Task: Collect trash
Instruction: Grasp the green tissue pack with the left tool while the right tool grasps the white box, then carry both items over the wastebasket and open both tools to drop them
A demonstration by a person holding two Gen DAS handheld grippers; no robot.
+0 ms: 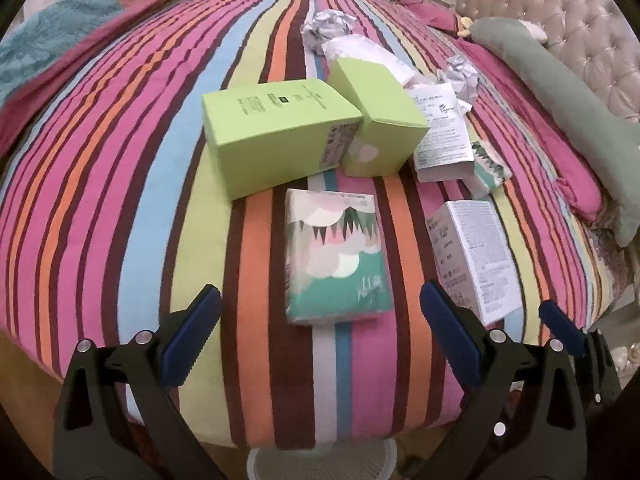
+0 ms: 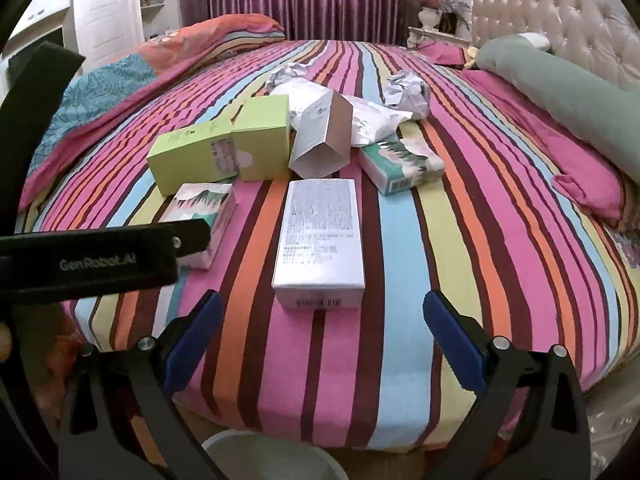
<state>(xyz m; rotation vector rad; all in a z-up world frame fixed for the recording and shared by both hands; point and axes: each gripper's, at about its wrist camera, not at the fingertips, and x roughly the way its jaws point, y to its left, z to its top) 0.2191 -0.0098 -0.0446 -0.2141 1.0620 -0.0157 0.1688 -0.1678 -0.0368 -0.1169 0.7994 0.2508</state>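
Left wrist view looks down on a striped bedspread [image 1: 120, 168] strewn with trash, none of it yet lifted as far as can be seen; going left to right, a long green box [image 1: 276, 136] lies beside a shorter green box [image 1: 376, 120], the two touching at their ends; in front of them a patterned tissue pack [image 1: 336, 256] lies flat, directly ahead of the left gripper [image 1: 320, 320], whose jaws stand wide with nothing between them; further right a white printed box [image 1: 476, 256] lies near the bed edge, with an opened white carton [image 1: 440, 132] and a second tissue pack [image 1: 488, 168] behind it; crumpled paper [image 1: 328, 26] sits at the far end of the heap. In the right wrist view the right gripper [image 2: 320, 320] is likewise spread wide and empty, with the white printed box [image 2: 320, 240] just ahead of it; a pale round rim [image 2: 272, 452], perhaps a bin, shows at the bottom edge below the bed, though I cannot tell what it holds. By my reading the collecting has barely begun: every visible item remains on the bed; the tissue pack and the white box look like the nearest picks.
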